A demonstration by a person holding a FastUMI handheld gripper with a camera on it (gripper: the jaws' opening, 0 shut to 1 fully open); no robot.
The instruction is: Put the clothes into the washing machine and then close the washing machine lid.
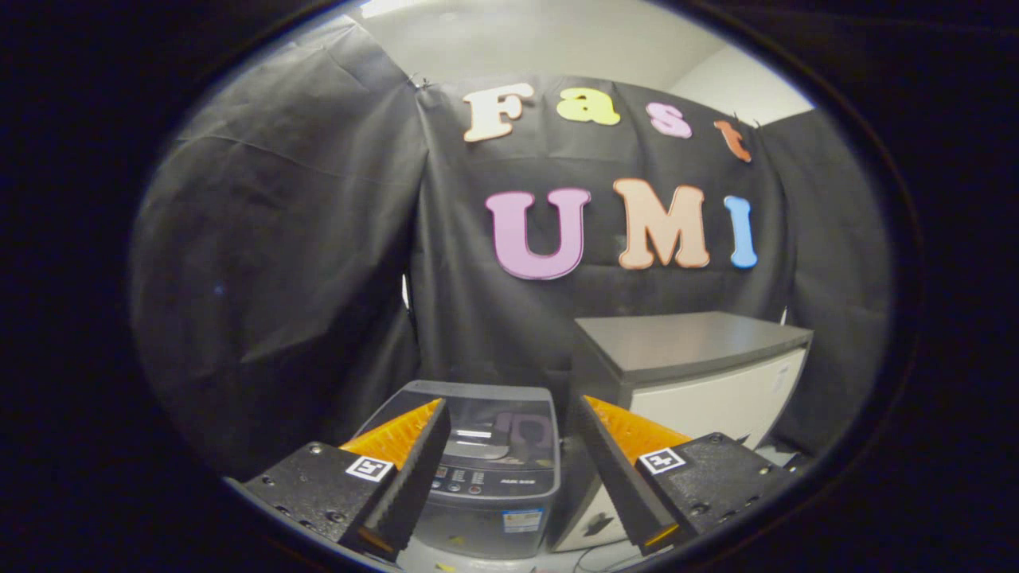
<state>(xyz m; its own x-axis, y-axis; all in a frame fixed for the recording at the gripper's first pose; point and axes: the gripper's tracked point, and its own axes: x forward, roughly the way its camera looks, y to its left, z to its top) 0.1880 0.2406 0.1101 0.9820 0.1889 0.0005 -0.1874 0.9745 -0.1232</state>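
My tool (509, 469) is wide open with nothing in it. Both fingers (414, 469) are spread well apart, black ribbed pads facing in, orange backs outward. Each finger mount carries a small square marker tag.

The washer (493, 477) sits just ahead, seen through the gap between the fingers and a bit below them. It is a small grey top-loader. Its lid (497, 426) looks down: a dark glossy panel reflecting light, flat on top. A control strip with small buttons runs along the front edge of the top, and there is a sticker on the front face lower down. I can't tell what is inside through the lid.

A cabinet (700, 374) stands just beside the washer, on the right-finger side, taller than the washer. It has a grey top and a white front. The right finger overlaps its lower front corner in my view; whether they touch I can't tell.

Black cloth wall (279, 278) hangs behind both, with a pale ceiling above it. A strip of light floor shows under the washer, with a thin cable lying on it near the cabinet's base.
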